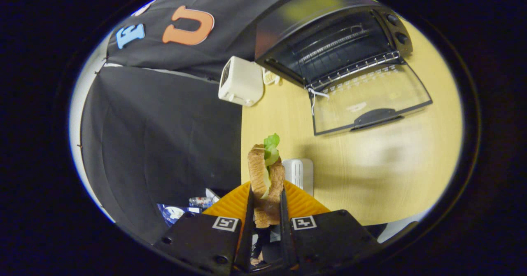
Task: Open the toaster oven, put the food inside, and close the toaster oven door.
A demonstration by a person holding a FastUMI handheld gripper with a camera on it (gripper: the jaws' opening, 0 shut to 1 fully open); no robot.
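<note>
The gripper (266, 204) has a sandwich (266, 181) pinched between its two fingers, one pressing on each slice of bread, so the fingers are closed in on the food and not spread. The sandwich stands on edge, its long axis running straight out along the fingers and away from them, and a leaf of green lettuce (271, 147) sticks out of its far end. It is held up clear of the wooden surface (370, 173), with an orange ribbed plate (302, 202) just beneath and behind it and a small white ribbed object (300, 173) lying on the surface just beside it.

Well beyond the fingers, across the surface, sits the black toaster oven (329, 41). Its glass door (368, 99) is folded all the way down, flat towards the gripper, handle (376, 117) at the near edge, and the wire rack (337, 47) inside shows plainly. Two knobs (397, 29) sit on the oven's right side. A white boxy appliance (241, 81) stands just left of the oven, at the surface's edge.
</note>
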